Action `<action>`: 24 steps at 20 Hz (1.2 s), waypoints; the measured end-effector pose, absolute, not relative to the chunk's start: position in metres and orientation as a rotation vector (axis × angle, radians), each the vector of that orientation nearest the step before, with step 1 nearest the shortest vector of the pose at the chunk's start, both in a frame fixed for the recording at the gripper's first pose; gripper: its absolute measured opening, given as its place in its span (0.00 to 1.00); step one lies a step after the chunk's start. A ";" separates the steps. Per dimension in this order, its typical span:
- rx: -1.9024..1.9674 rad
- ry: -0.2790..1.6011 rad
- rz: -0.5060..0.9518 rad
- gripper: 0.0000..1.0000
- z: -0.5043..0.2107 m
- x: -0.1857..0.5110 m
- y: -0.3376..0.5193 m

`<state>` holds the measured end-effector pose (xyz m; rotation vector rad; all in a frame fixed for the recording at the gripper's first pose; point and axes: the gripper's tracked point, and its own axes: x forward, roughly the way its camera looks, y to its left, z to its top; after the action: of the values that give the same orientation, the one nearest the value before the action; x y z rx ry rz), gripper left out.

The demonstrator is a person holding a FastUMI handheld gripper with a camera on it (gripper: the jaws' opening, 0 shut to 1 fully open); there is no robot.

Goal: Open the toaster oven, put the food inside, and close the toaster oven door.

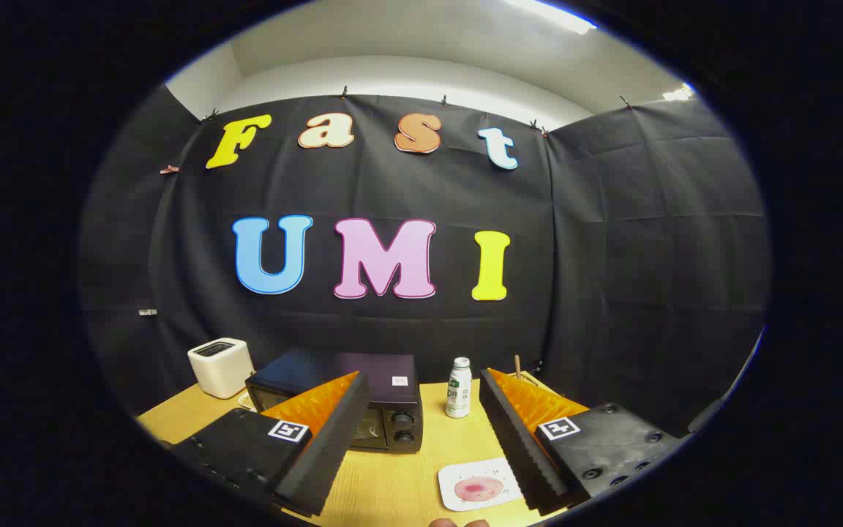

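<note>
A black toaster oven (352,399) stands on the wooden table (392,483), its door shut and two knobs on its right side. My left finger partly covers its front. The food, a pink round slice (478,488), lies on a white square plate (476,483) just inside my right finger. My gripper (421,505) is open and holds nothing. It hovers above the table, with the oven beyond its left finger (323,454) and the plate by its right finger (520,450).
A white box-shaped appliance (220,366) sits left of the oven near the back wall. A small white bottle (458,388) stands right of the oven. A thin brown stick (517,366) rises behind the right finger.
</note>
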<state>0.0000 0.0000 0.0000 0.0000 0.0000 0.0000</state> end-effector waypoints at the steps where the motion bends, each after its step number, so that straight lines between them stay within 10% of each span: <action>1: -0.003 -0.003 0.003 0.98 0.001 -0.003 0.001; 24: 0.021 0.019 0.019 0.98 0.002 -0.006 0.008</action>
<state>-0.0065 0.0083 0.0022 0.0213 0.0189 0.0192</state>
